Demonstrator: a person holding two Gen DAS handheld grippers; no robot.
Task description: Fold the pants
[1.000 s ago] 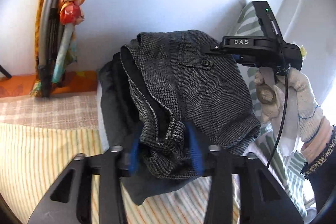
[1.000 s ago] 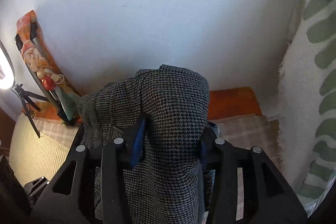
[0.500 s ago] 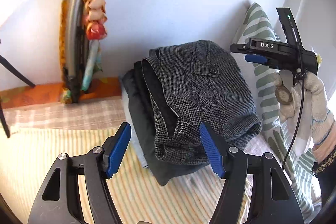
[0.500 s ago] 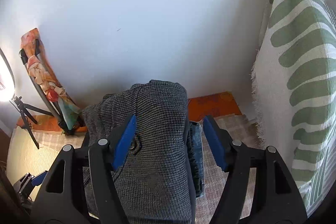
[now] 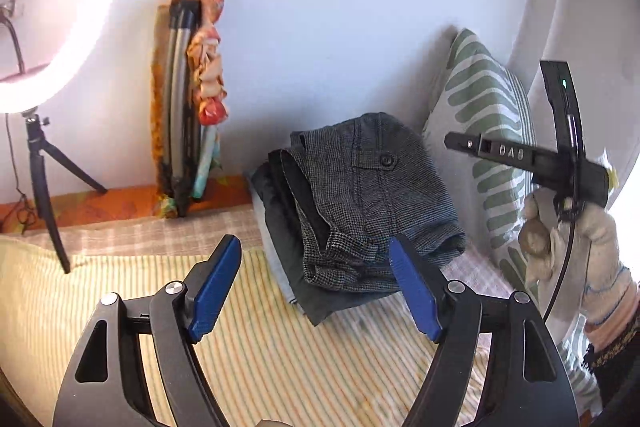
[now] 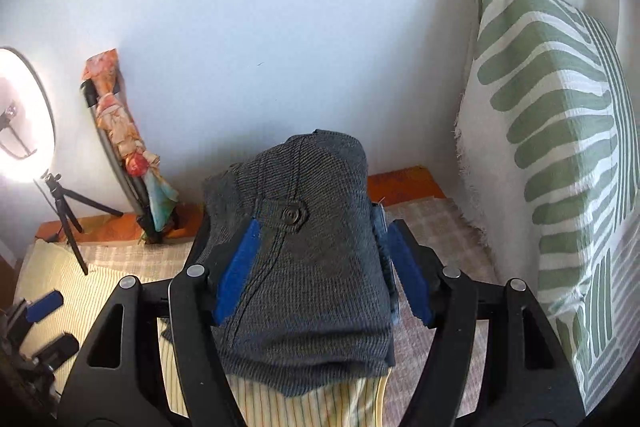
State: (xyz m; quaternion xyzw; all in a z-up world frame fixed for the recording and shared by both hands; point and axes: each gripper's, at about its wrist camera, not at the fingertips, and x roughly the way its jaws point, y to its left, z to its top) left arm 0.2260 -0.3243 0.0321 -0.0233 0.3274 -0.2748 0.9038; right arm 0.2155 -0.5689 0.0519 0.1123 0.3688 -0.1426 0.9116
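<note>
- Grey houndstooth pants (image 5: 372, 203) sit folded into a compact bundle, just beside the green-striped pillow (image 5: 484, 131), on its left in my left wrist view.
- Bundle rests on top of a darker folded garment (image 5: 280, 227); a denim edge (image 6: 380, 227) peeks out on the pillow side. Looks like a stack of finished items.
- Left gripper (image 5: 316, 291): jaws have just been opening, now wide apart, nothing between them, short of the bundle and clear of it.
- Right gripper (image 6: 324, 267): jaws apart after just opening. The bundle shows between the blue pads in the right wrist view, but I see no pad pressing on cloth, so I read it as released. Fisheye overlap makes that gap hard to judge.
- Right hand (image 5: 568, 247) is raised in front of the pillow.
- My read: fold is done and placed. Left, at most: tidy the loose hem at the bundle's near edge, away from the wall behind the pillow.
</note>
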